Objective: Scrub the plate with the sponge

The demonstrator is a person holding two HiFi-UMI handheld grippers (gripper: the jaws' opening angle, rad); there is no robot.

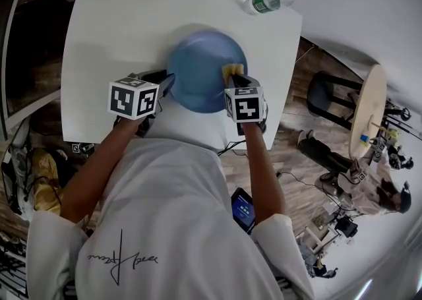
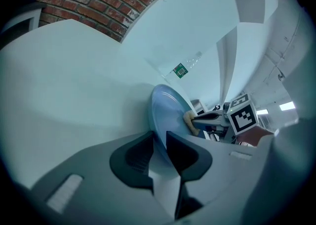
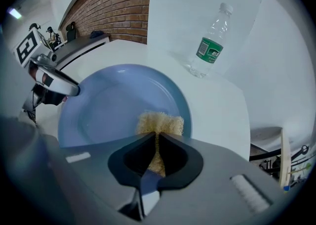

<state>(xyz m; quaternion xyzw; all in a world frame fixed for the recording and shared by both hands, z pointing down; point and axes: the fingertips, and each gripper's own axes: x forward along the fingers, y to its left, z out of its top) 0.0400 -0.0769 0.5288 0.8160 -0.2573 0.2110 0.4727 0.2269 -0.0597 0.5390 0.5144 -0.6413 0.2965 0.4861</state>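
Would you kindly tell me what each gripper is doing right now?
Left gripper: closed on the rim of the plate.
Right gripper: closed on the sponge, pressed against the plate.

- A clear plastic bottle (image 1: 267, 0) with a green label is sitting near the white table's (image 1: 119, 22) far right corner.
- A brick wall (image 3: 116, 6) is running behind the table.
- A black stool (image 1: 323, 91) is standing off its right edge.

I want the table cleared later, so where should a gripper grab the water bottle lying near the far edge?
Take the water bottle across its green-labelled middle, coming down from above with jaws straddling its width. It lies on its side on the white table, so a sideways push would likely roll it.
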